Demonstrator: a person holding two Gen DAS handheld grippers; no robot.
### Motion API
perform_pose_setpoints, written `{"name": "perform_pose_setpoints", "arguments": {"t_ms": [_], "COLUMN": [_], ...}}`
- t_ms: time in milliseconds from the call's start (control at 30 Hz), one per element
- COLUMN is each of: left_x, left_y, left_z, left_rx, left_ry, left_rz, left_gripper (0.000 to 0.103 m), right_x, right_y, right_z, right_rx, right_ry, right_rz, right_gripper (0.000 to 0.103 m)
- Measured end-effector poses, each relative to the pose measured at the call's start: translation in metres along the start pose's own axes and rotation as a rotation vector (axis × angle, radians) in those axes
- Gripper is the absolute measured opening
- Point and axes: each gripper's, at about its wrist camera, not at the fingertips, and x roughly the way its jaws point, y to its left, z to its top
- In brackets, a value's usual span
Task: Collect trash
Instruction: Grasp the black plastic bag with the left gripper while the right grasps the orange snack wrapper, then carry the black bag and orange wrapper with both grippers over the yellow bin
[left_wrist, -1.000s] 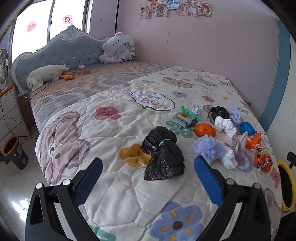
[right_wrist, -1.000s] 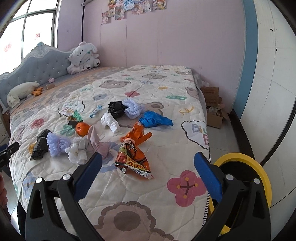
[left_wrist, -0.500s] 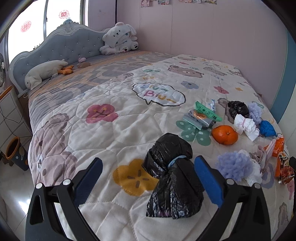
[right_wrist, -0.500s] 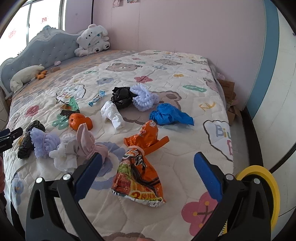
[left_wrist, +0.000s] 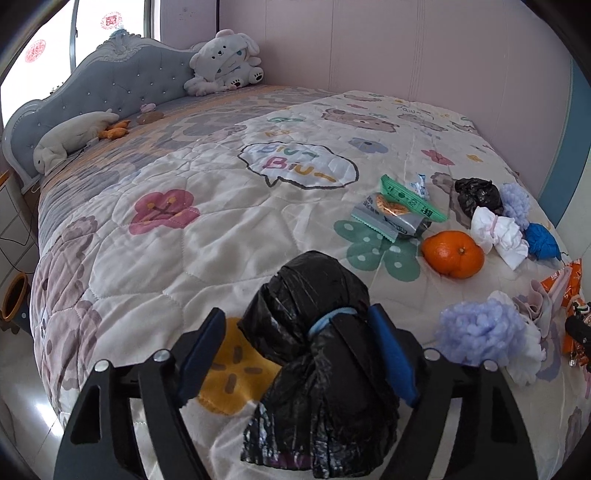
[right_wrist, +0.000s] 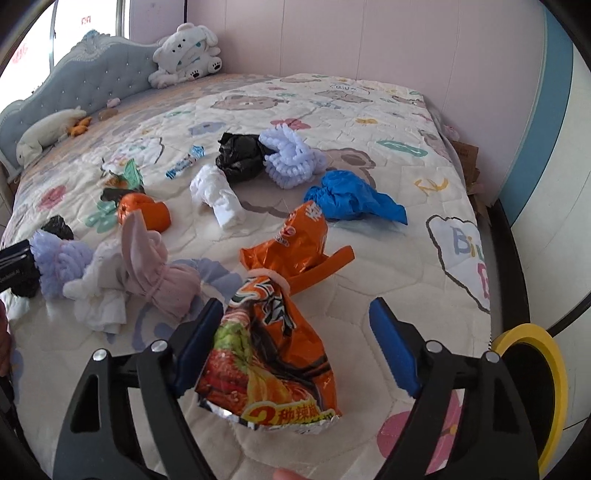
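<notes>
- The bed fills both views, under a quilted cartoon cover, with a grey tufted headboard at the upper left and a pink wall behind.
- A yellow-rimmed bin stands on the floor at the lower right of my right wrist view.
- A white plush toy sits against the headboard at the top of the left view.
- My left gripper points steeply down at the bed from the bottom of its frame; its jaws are closing with the black trash bag between them. The right-hand pad seems to touch the bag, while the left-hand pad stands just clear.
- My right gripper tilts down the same way, jaws closing around the noodle packet. The left-hand pad is against the packet's edge, the right-hand pad well apart from it.
- Above the packet lies an orange wrapper, and a blue plastic bag lies beyond that.
- To the left of the right view sit a pink cloth bundle, a lilac fluffy ball and a white crumpled wad.
- An orange fruit rests at mid right of the left view, near a green wrapper.
</notes>
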Motion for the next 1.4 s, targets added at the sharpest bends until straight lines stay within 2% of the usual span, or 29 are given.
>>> {"name": "perform_pose_setpoints", "arguments": {"t_ms": [33,100,200,367,633,800,1100,1400], "left_x": [0.001,0.004,0.004,0.000,-0.026,-0.053,-0.104,-0.139], "left_y": [-0.001,-0.003,-0.002,0.004,0.009,0.001,-0.027,-0.069], "left_z": [0.000,-0.001,-0.001,-0.004,-0.004,-0.001,0.006,0.008], "left_rx": [0.003,0.007,-0.007,-0.046,-0.086,-0.055,0.006,0.064], "left_ry": [0.003,0.010,0.005,-0.018,-0.105,-0.165,-0.217,-0.224], "left_rz": [-0.005,-0.014,-0.040,-0.077,-0.107,-0.101,-0.153,-0.234], "left_gripper": [0.066,0.057,0.049,0.041,0.038,0.038,0.038,0.038], "right_x": [0.003,0.008,0.011,0.003,-0.026,-0.048,-0.087,-0.136], "right_y": [0.000,-0.002,-0.002,-0.002,-0.012,-0.025,-0.039,-0.068], "right_z": [-0.001,-0.002,-0.003,-0.002,-0.001,-0.002,-0.006,-0.015], "right_rx": [0.003,0.018,0.021,0.030,0.053,0.075,0.083,0.132], "right_ry": [0.011,0.035,0.039,0.010,-0.073,-0.111,-0.136,-0.160], "right_rz": [0.004,0.024,0.029,0.052,0.097,0.110,0.110,0.108], "right_gripper": [0.072,0.061,0.048,0.037,0.036,0.036,0.036,0.036]}}
